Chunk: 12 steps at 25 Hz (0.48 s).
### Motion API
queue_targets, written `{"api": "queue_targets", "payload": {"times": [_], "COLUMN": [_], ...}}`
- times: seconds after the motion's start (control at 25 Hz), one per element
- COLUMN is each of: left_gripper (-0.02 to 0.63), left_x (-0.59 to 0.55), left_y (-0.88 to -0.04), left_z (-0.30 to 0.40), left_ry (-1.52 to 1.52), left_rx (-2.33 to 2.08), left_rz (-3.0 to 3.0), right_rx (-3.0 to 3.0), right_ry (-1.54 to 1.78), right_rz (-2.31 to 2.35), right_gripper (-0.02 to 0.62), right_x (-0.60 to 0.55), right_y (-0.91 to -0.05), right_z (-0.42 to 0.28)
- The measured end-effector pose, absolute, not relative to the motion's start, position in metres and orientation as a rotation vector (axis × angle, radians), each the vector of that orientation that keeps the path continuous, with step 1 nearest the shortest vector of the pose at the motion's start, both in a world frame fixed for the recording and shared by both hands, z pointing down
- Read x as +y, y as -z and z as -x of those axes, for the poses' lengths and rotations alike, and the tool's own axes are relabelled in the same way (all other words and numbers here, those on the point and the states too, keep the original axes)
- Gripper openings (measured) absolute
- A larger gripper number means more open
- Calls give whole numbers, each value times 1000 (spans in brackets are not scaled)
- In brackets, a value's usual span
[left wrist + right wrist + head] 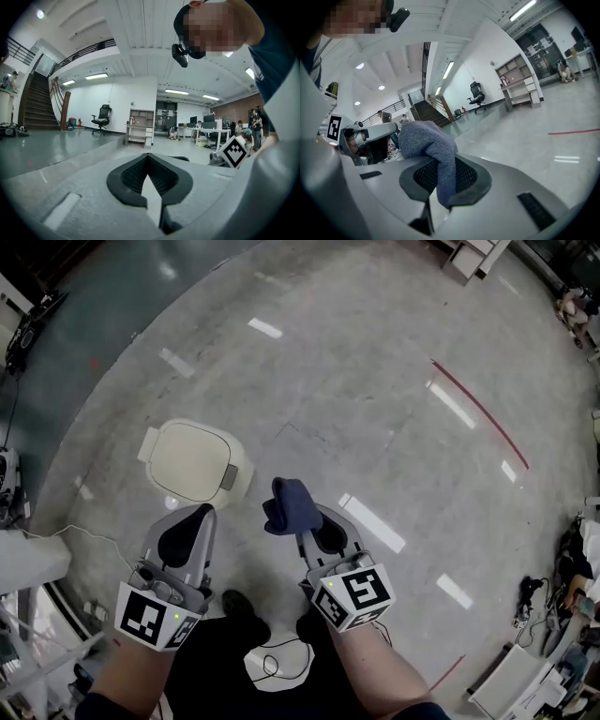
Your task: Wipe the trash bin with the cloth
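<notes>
An open-plan office hall with a polished floor. Left of the shelf unit stand an office chair and a staircase. Right of it are desks with monitors.

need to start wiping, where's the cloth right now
The blue cloth is clamped in the right gripper, in the middle of the head view, just right of the cream trash bin on the floor.

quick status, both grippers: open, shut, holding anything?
Left gripper: shut, nothing between the jaws.
Right gripper: shut on the blue cloth.
</notes>
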<state>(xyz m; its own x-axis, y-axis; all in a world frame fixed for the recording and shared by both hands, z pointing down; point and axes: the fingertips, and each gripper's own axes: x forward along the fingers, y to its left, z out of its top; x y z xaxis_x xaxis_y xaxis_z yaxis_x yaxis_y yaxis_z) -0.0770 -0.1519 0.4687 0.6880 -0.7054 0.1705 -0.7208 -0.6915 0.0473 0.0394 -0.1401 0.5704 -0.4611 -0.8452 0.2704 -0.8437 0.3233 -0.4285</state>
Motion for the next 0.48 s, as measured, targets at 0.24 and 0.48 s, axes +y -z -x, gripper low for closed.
{"api": "queue_targets", "payload": {"times": [0.24, 0.48], "left_gripper": [-3, -3], "left_x": [-194, -224], "left_y": [-559, -647], "left_z": [85, 94], "left_ry": [-285, -331], "left_rx": [-1221, -1275], "left_rz": [-2788, -2758], "right_rx": [2471, 2389], "right_ry": [807, 843], "right_rz": [1663, 1710], "right_gripper": [51, 51], "right_x": [-190, -230], "right_y": [-653, -738], "right_z": [-34, -21]}}
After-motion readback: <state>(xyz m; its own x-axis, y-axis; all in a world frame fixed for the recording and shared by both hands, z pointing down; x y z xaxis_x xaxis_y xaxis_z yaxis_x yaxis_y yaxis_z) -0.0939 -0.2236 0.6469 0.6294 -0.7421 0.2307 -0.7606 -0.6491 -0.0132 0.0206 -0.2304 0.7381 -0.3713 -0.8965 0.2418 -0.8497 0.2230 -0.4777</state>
